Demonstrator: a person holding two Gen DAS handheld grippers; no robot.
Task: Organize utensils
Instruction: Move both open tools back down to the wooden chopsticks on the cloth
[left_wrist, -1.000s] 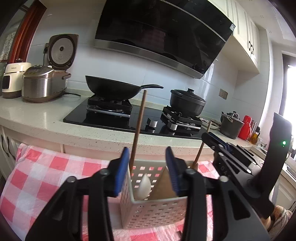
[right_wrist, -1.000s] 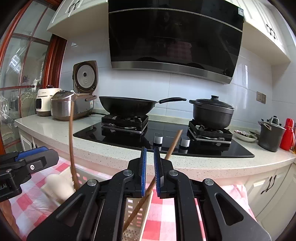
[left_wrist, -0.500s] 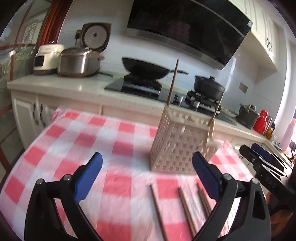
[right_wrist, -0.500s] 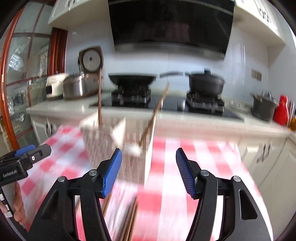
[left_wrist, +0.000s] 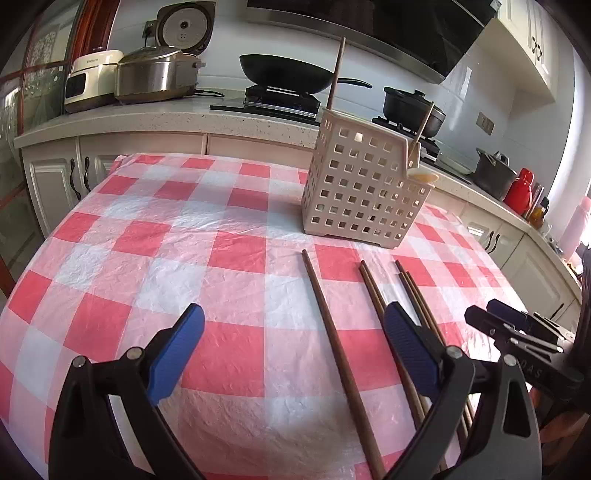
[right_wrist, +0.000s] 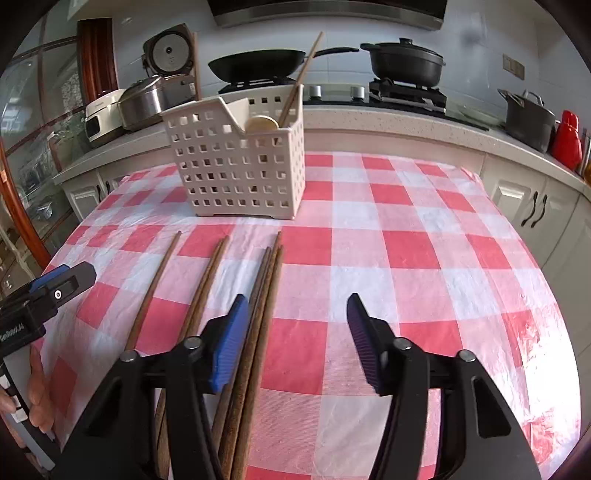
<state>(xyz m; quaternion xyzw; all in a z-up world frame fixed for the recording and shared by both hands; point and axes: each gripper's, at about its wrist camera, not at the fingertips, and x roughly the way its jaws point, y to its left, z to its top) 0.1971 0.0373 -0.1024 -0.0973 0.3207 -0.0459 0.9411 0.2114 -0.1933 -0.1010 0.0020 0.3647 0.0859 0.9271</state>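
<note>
Lying chopsticks (right_wrist: 258, 325) just beside right gripper (right_wrist: 295, 332), untouched.

The left tongs (left_wrist: 291, 350) hang wide apart over the checked table (left_wrist: 147, 258), nothing between them. Brown chopsticks (left_wrist: 332, 339) lie loose ahead; beyond stands the white basket (left_wrist: 362, 188) with two sticks upright inside.

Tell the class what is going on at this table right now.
A person holds a gripper in each hand above a checked tablecloth. Both the left gripper and the right gripper are open and hold nothing. Several chopsticks lie loose on the cloth. The white basket behind them already holds two chopsticks and a spoon.
</note>
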